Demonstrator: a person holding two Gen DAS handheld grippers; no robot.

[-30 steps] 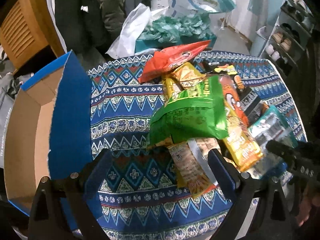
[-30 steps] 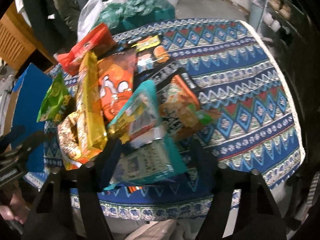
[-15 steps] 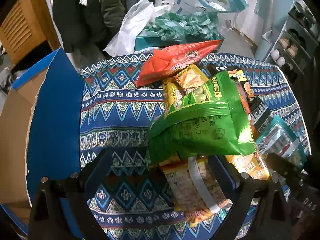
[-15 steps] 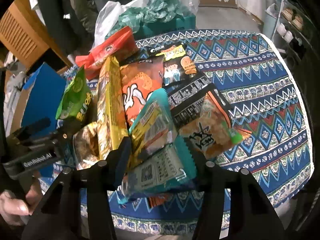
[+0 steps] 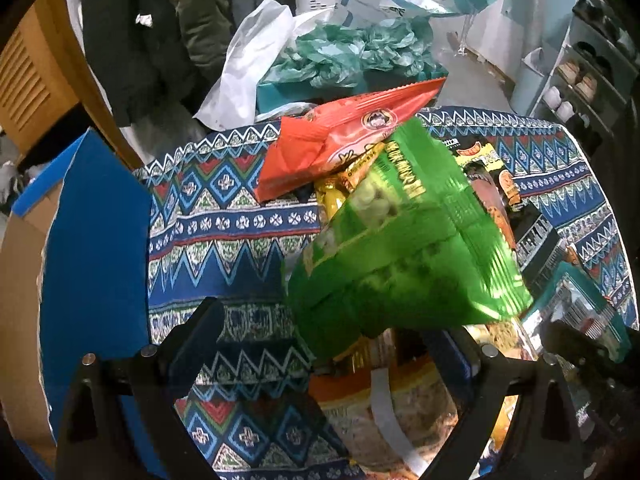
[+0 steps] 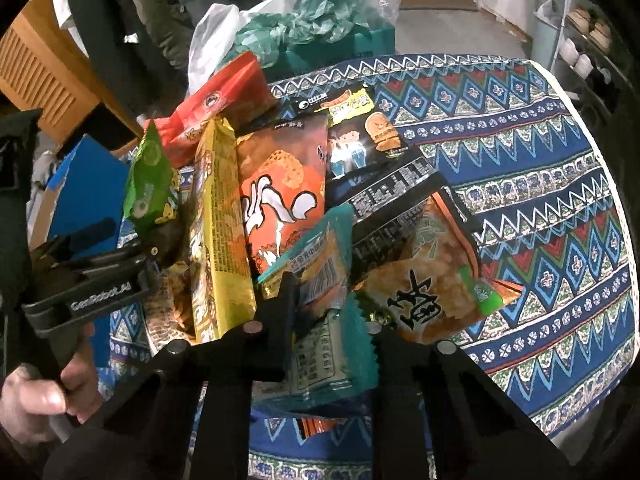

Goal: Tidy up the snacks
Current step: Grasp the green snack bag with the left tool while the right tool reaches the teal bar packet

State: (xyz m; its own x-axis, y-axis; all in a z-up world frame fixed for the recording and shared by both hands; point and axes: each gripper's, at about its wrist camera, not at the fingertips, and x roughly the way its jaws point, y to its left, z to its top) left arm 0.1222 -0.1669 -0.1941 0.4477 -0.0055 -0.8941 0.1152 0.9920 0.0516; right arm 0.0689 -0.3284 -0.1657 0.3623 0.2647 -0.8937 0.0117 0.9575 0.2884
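Box: the blue cardboard box [image 5: 96,240] sits at the far left, open flap up beside the tablecloth [image 5: 224,216]. It looks like the place your snacks should end up, so keep its mouth unobstructed.

Left gripper: your left gripper [image 5: 332,352] has its jaws spread wide, closed on nothing. The tan packet with the white band [image 5: 384,412] lies on the cloth between the fingers, and the green bag [image 5: 400,256] leans just above them. The pads press on neither, so no grip is made yet.

Pile: the snacks lie heaped mid-table, overlapping. The red packet [image 6: 224,96] rests on top at the back, the yellow packet [image 6: 220,232] stands on edge, and the orange bag [image 6: 280,196] and black packet [image 6: 360,136] lie flat. Pulling one may drag its neighbours.

Right gripper: your right gripper [image 6: 332,316] has just been closing, and its jaws now pinch the crimped end of the teal packet [image 6: 324,360]. That sealed edge is thin and flat, probably why you took it there. The packet sits at the near front of the pile, partly over the table edge.

Right of pile: the orange rice-cracker bag [image 6: 432,280] lies just beside the teal one, touching it. It may shift when you lift.
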